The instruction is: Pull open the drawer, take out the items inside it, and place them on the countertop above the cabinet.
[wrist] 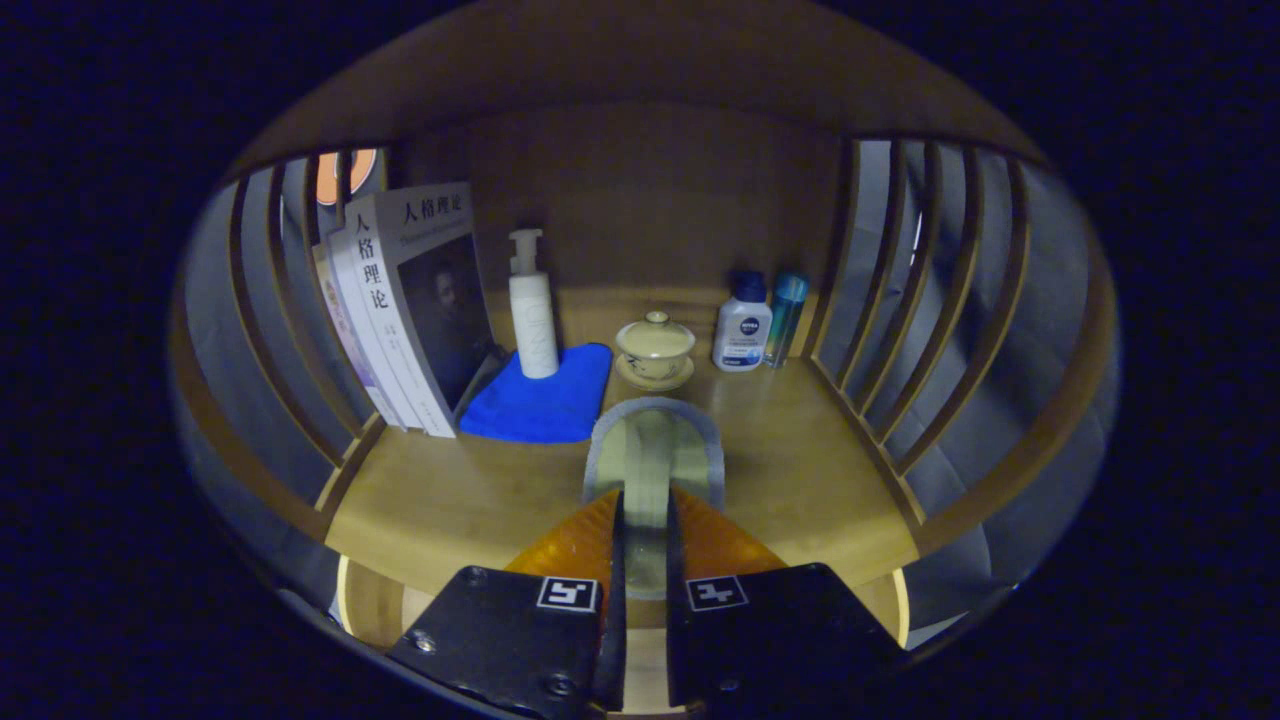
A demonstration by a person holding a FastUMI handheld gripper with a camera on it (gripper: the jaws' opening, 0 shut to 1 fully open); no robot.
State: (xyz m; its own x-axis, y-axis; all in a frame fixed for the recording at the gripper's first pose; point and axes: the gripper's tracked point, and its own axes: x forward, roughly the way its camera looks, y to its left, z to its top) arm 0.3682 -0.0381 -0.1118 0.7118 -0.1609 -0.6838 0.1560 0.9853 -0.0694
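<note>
The gripper [645, 530] occupies the bottom centre of the frame, its two fingers [585, 545] drawn close together and clamped on a roll of tape [652, 470] held edge-on between them. The roll stands upright on its rim: its flat faces are turned toward the fingers at left and right, and its edge runs straight ahead from the camera toward the back wall. It sits just above or on the wooden worktop [800, 480]; contact cannot be determined.

Beyond the roll, at frame centre, a lidded tea bowl [655, 345] stands on its saucer. To its left a blue cloth [545, 400] lies flat, with a white pump bottle [532, 310] upright on its far corner. Several books [415, 300] lean against the slatted side [290, 300] at upper left. Right of the tea bowl, a white bottle with a dark blue cap [742, 325] and a slim teal bottle [785, 318] stand touching or nearly so, next to the right slats.
</note>
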